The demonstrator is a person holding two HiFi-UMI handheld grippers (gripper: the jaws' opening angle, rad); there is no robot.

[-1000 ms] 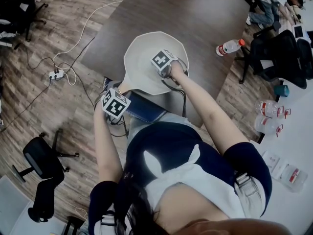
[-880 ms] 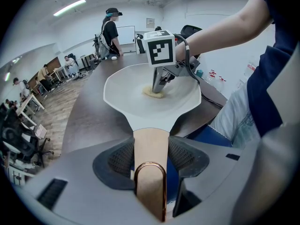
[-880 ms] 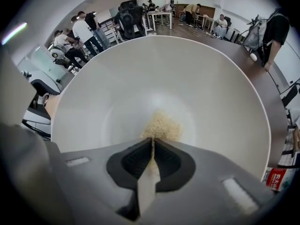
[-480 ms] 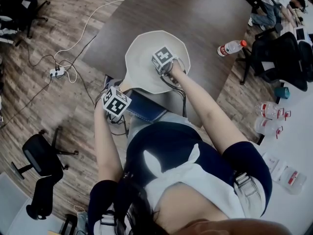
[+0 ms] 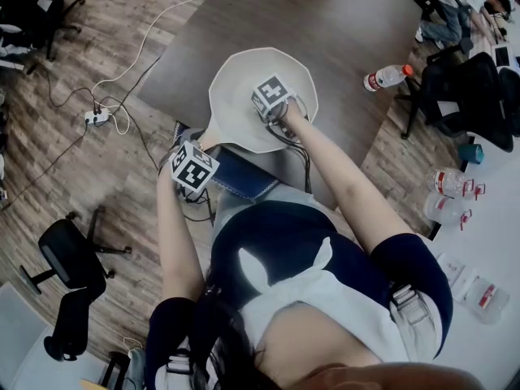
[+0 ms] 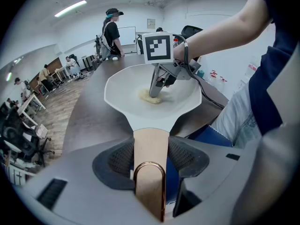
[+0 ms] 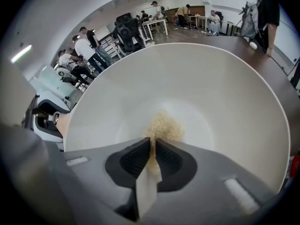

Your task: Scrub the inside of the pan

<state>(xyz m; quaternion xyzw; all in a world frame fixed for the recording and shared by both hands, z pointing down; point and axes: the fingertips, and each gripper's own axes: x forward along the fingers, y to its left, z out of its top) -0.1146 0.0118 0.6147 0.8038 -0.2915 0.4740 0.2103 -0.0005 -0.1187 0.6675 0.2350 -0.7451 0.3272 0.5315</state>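
A white pan [image 5: 240, 96] lies on the dark table [image 5: 325, 23], its tan handle [image 6: 151, 149] pointing toward me. My left gripper [image 5: 201, 146] is shut on that handle, the pads [image 6: 119, 156] pressing both sides. My right gripper [image 5: 275, 112] reaches down into the pan's bowl [image 7: 211, 93]. A tan scrub pad [image 7: 164, 125] sits pinched between its jaws, which are opening, and rests on the pan's bottom. In the left gripper view the right gripper [image 6: 156, 87] stands over the pad [image 6: 149, 97] at the bowl's middle.
A water bottle [image 5: 382, 78] lies at the table's right edge. A blue cloth [image 5: 240, 179] lies just under the pan handle. On the floor at left are cables, a power strip [image 5: 95, 119] and an office chair [image 5: 69, 262]. A white table [image 5: 487, 218] carries bottles at right.
The right gripper has edged a little farther into the pan with the pad. The left gripper and the handle have barely moved.
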